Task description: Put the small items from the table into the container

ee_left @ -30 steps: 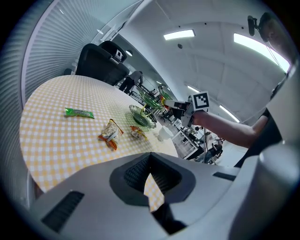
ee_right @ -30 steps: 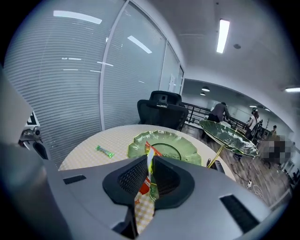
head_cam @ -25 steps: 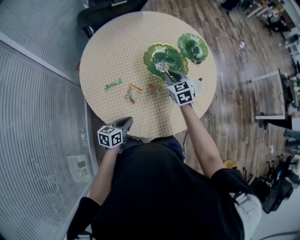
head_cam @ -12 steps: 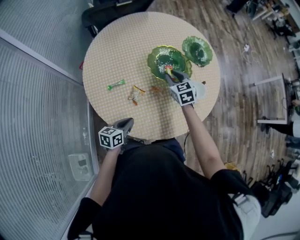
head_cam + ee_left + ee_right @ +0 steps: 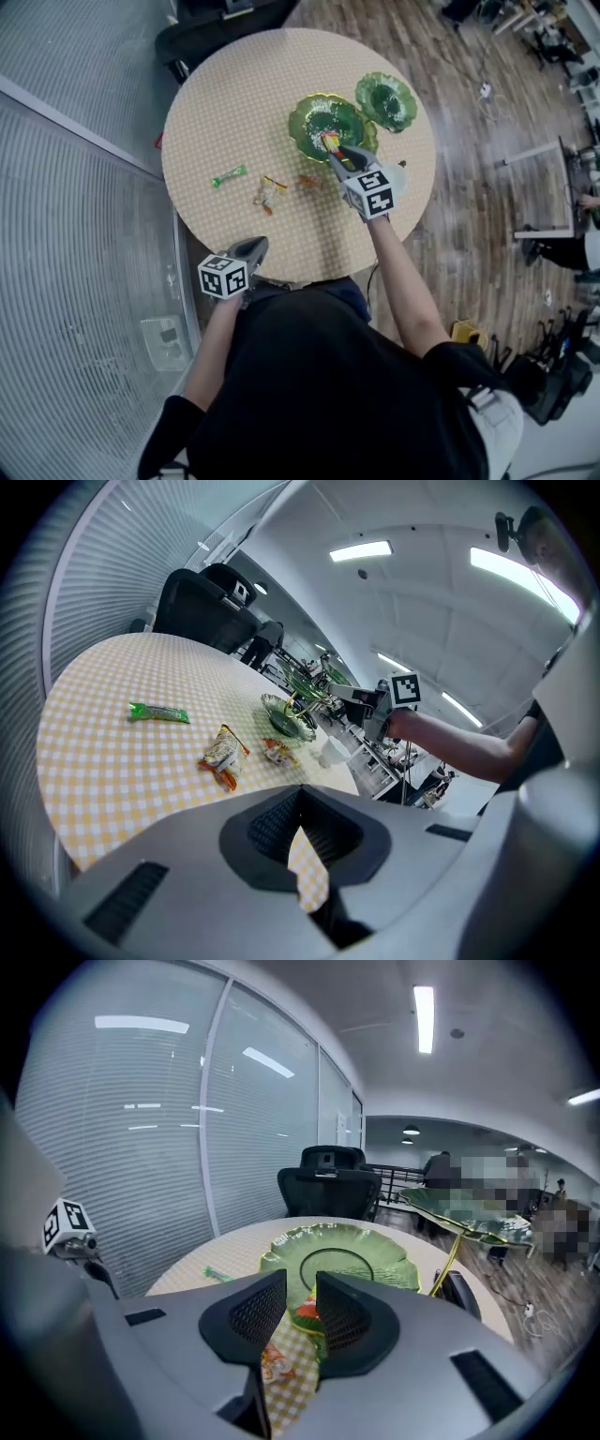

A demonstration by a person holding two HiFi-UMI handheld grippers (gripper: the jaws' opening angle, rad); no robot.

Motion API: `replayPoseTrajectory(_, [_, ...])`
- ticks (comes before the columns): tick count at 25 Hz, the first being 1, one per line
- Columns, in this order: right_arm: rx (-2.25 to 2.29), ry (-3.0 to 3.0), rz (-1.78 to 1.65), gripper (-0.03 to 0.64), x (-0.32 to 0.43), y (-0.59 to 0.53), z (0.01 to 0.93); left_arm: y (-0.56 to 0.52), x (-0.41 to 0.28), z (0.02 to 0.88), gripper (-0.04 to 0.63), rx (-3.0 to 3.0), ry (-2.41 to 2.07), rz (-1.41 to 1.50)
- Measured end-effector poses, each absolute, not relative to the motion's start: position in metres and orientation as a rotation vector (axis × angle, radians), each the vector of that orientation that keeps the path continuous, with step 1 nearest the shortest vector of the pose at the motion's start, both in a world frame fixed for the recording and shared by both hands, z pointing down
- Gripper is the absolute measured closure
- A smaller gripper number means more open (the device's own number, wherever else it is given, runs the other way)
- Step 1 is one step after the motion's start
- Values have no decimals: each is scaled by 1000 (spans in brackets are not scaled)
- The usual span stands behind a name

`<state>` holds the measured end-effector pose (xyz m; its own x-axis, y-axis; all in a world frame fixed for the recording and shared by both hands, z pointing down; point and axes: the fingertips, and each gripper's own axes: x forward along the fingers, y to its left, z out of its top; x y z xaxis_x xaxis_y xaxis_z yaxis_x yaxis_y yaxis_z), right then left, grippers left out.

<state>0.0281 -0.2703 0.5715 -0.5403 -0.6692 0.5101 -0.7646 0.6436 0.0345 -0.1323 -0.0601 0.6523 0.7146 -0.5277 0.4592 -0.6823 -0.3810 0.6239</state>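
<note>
Holds left tool [image 5: 251,248] shut and empty at the tabletop's [image 5: 234,103] near edge. Finds green wrapper [image 5: 228,175], snack packet [image 5: 268,190] and orange packet [image 5: 307,181] mid-tabletop, open room around. Opens right tool [image 5: 330,150] over green dish's [image 5: 309,117] near rim, red candy [image 5: 329,141] between jaws, unpressed.

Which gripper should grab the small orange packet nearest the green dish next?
Right, probably. The right gripper hovers at the green dish, jaws opening around a red-orange item, with the small orange packet beside it. The left gripper is shut at the table edge.
</note>
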Motion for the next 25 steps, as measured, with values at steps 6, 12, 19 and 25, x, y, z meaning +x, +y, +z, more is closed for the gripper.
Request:
replayPoseTrajectory(6, [919,-2547,361,571,16,-199,576,-71,-129,649,593,2087,-919,197])
replayPoseTrajectory(12, [867,-2484,541,575,23,-140,624,-78,-125,638,593,2140,-912,209])
replayPoseTrajectory(19, [775,-2430,555,575,5,-96,656,-73,-127,635,592,2141,-892,218])
replayPoseTrajectory(25, [718,-2421,570,575,-23,-69,669,-68,-126,625,592,2146,-875,169])
